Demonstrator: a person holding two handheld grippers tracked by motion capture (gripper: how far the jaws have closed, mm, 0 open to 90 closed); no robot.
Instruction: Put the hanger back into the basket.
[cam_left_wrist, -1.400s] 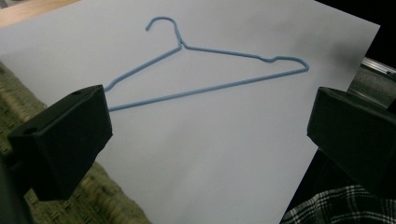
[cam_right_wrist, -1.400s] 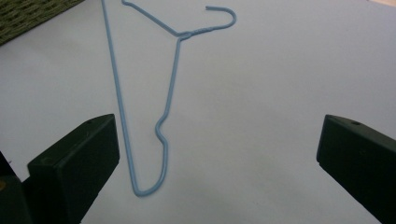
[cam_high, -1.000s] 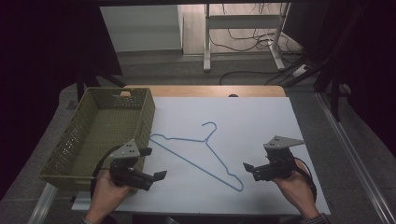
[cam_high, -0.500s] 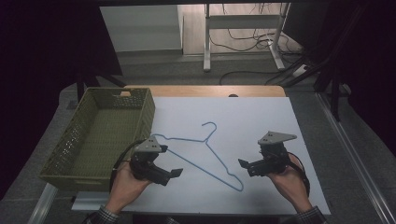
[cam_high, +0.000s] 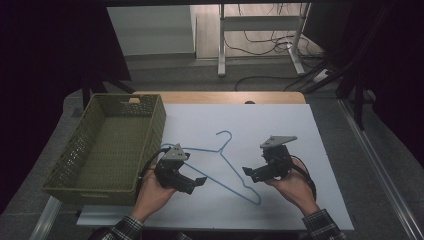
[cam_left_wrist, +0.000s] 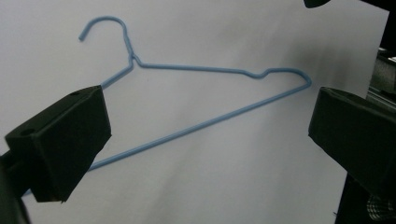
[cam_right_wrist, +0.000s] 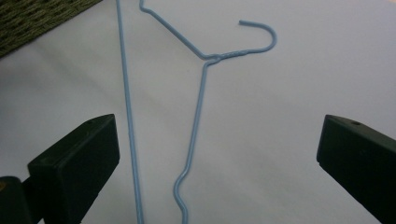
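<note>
A light blue wire hanger (cam_high: 224, 160) lies flat on the white sheet (cam_high: 295, 130), hook pointing away from me. My left gripper (cam_high: 196, 183) hovers over the hanger's left end, jaws wide open, nothing between them. In the left gripper view the hanger (cam_left_wrist: 205, 98) stretches across between the two black jaws. My right gripper (cam_high: 248, 173) sits open just right of the hanger's near corner. In the right gripper view the hanger (cam_right_wrist: 196, 107) runs up the middle, hook at the top.
An olive woven basket (cam_high: 75, 165) stands at the table's left, close to my left hand. Beyond the white sheet runs a strip of wooden tabletop (cam_high: 220, 97). Table legs and cables (cam_high: 260, 75) lie on the floor behind.
Both grippers have moved forward and inward toward the hanger; the left one went from beside the basket's near corner to over the hanger's left end. The hanger has not moved.
</note>
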